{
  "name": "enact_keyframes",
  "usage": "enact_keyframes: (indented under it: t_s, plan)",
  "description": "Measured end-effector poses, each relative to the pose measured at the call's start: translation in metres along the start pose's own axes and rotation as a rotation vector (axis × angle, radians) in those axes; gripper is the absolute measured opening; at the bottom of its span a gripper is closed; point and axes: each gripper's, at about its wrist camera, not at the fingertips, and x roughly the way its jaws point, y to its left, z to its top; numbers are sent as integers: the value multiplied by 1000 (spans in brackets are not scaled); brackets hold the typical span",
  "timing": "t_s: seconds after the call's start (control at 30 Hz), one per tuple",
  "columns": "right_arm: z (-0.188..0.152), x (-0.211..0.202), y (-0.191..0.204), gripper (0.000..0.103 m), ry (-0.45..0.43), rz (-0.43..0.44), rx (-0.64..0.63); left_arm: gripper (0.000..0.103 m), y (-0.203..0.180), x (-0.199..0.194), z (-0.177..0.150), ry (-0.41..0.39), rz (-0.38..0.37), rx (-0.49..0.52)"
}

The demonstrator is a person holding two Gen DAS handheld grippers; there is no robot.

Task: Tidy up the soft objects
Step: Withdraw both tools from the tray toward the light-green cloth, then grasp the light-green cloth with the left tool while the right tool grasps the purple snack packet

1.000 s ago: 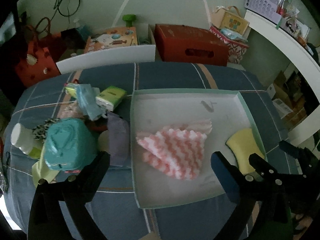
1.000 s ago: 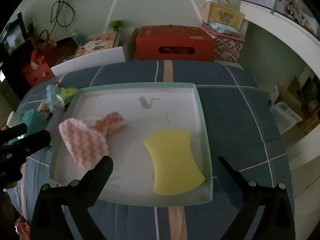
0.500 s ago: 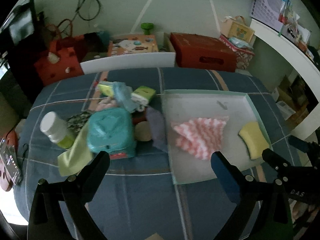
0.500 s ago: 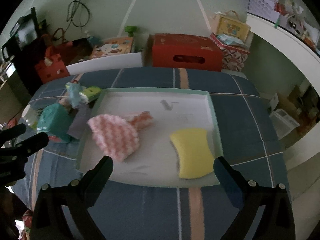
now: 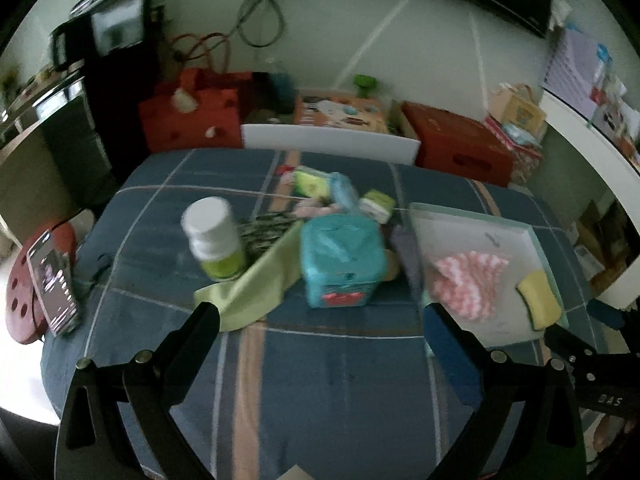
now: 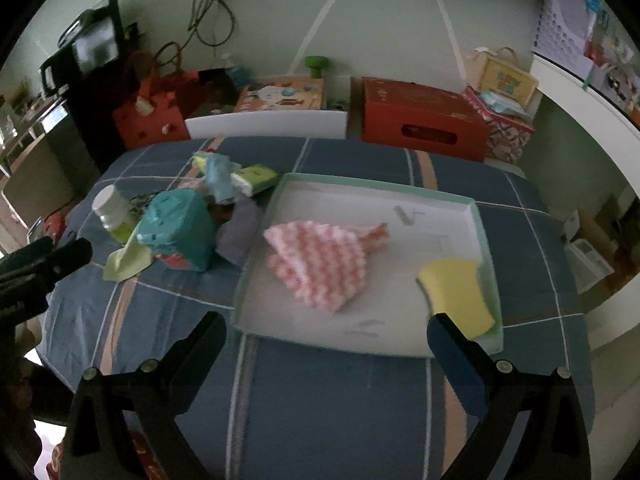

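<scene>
A shallow green-rimmed tray lies on the blue plaid cloth. In it rest a pink-and-white zigzag cloth and a yellow sponge. Left of the tray sits a pile: a teal soft cube, a light green cloth, a purple cloth and a light blue item. My left gripper hangs open above the cloth in front of the teal cube. My right gripper is open over the tray's near edge. Neither holds anything.
A white-capped bottle stands left of the teal cube, with tissue packs behind the pile. A phone lies at the table's left edge. Red boxes and a white chair back line the far side.
Both grippers have pulled back and risen from the tray. The left view has swung left, so the pile now sits centred and the bottle and phone came into sight.
</scene>
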Motion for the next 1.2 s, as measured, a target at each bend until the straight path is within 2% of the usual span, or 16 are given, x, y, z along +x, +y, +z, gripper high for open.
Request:
enact_keyframes:
  t_s: [0.23, 0.5, 0.77, 1.2]
  plan:
    - [-4, 0, 33, 102, 5, 21, -33, 101, 57, -1, -16, 7, 40, -93]
    - [-3, 8, 71, 102, 6, 69, -74, 101, 91, 2, -25, 18, 58, -139]
    - [-2, 28, 88, 102, 32, 77, -88, 101, 104, 14, -28, 23, 35, -157]
    - [11, 58, 91, 102, 48, 63, -102, 101, 98, 55, -23, 47, -13, -110]
